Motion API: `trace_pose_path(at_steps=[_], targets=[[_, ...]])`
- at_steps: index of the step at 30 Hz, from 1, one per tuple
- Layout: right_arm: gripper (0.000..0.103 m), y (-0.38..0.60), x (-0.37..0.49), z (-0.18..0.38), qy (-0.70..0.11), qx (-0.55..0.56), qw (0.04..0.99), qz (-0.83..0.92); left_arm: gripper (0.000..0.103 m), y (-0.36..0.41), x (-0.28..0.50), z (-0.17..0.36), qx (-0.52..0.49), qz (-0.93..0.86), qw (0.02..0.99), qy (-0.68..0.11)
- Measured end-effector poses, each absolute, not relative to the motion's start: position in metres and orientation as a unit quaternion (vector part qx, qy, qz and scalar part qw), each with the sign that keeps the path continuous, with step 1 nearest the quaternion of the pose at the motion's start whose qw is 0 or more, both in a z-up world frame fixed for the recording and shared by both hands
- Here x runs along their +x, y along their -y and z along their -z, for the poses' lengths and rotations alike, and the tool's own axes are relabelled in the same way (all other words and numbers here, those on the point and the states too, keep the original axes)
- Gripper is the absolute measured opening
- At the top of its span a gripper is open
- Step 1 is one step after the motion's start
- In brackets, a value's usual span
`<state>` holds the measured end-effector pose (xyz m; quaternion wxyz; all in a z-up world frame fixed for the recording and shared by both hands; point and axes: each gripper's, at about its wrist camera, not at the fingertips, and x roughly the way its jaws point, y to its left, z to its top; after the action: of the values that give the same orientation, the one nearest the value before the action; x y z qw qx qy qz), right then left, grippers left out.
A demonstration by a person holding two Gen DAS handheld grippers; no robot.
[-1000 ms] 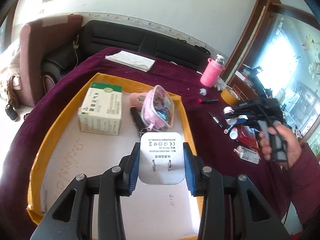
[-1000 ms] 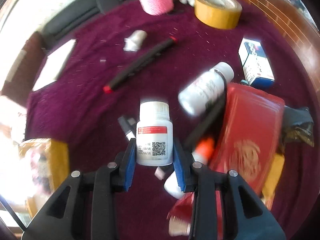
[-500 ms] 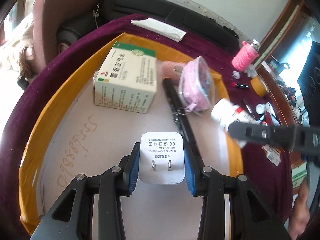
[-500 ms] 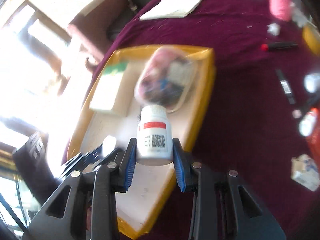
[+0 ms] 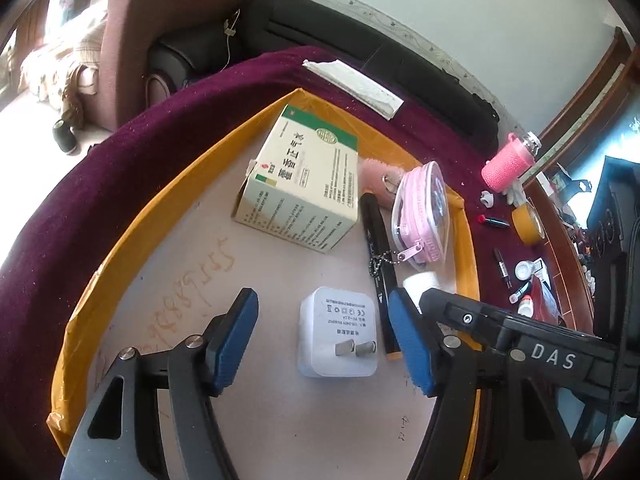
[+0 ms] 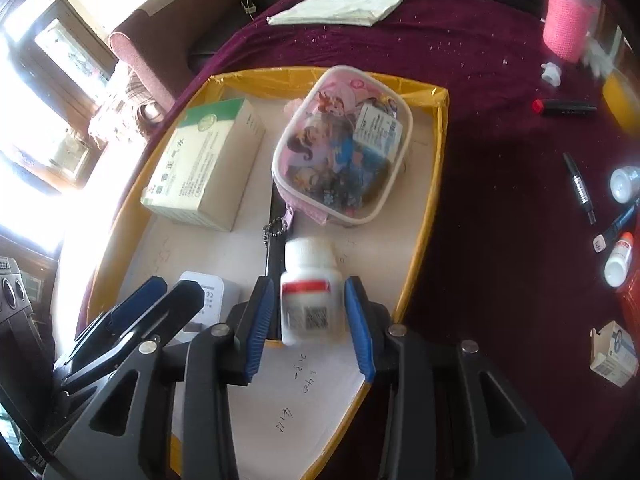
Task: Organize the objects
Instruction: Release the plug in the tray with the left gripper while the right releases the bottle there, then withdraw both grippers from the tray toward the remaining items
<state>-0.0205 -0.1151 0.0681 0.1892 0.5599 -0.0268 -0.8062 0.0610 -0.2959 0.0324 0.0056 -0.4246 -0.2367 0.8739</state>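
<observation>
Inside the yellow-rimmed tray (image 5: 132,240), the white charger (image 5: 338,332) lies flat between the spread left gripper (image 5: 324,340). Beside it, the right gripper (image 6: 310,312), seemingly loosening, brackets the blurred pill bottle (image 6: 310,292); lower it upright before withdrawing.

Beyond my worktop's (image 5: 72,200) far edge sit a black sofa (image 5: 360,60) and maroon armchair (image 5: 136,40) (blanket-draped).
</observation>
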Motion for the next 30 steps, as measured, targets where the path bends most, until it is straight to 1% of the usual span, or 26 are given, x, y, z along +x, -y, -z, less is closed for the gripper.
trace_pose_path(at_steps=[1,4,5,6,7,9,10,11,12,14,17,24,30], targets=[[0.045,0.112,-0.017,-0.073,0.026,0.549,0.19,0.814,0.062,0.296,0.063,-0.034,-0.42,-0.877,0.006,0.234],[0.049,0.097,0.002,-0.095,0.024,0.512,0.189,0.837,0.062,0.297,0.076,-0.047,-0.404,-0.886,-0.009,0.227],[0.049,0.091,0.009,-0.102,0.023,0.499,0.187,0.846,0.064,0.297,0.083,-0.055,-0.393,-0.892,-0.017,0.22],[0.054,0.089,0.013,-0.105,0.023,0.487,0.183,0.854,0.068,0.296,0.088,-0.061,-0.385,-0.898,-0.024,0.213],[0.064,0.084,0.02,-0.111,0.019,0.472,0.174,0.864,0.07,0.293,0.092,-0.069,-0.373,-0.904,-0.028,0.204],[0.073,0.069,0.036,-0.122,0.007,0.446,0.155,0.882,0.071,0.286,0.101,-0.086,-0.354,-0.915,-0.024,0.193],[0.075,0.054,0.05,-0.13,-0.001,0.425,0.14,0.894,0.071,0.281,0.105,-0.094,-0.343,-0.92,-0.02,0.191],[0.078,0.044,0.06,-0.136,-0.008,0.403,0.125,0.906,0.073,0.274,0.109,-0.102,-0.331,-0.925,-0.012,0.188],[0.084,0.038,0.059,-0.137,-0.012,0.386,0.114,0.915,0.076,0.267,0.112,-0.108,-0.323,-0.928,-0.004,0.186],[0.084,0.021,0.07,-0.142,-0.011,0.359,0.101,0.928,0.077,0.25,0.118,-0.118,-0.309,-0.934,0.016,0.179],[0.084,-0.003,0.083,-0.141,0.012,0.363,0.091,0.927,0.077,0.219,0.121,-0.125,-0.315,-0.935,0.043,0.157],[0.084,-0.102,0.099,-0.126,0.138,0.372,0.053,0.917,0.077,0.144,0.13,-0.128,-0.333,-0.934,0.096,0.086],[0.084,-0.172,0.113,-0.12,0.188,0.369,0.019,0.91,0.077,0.094,0.131,-0.126,-0.363,-0.92,0.137,0.053]])
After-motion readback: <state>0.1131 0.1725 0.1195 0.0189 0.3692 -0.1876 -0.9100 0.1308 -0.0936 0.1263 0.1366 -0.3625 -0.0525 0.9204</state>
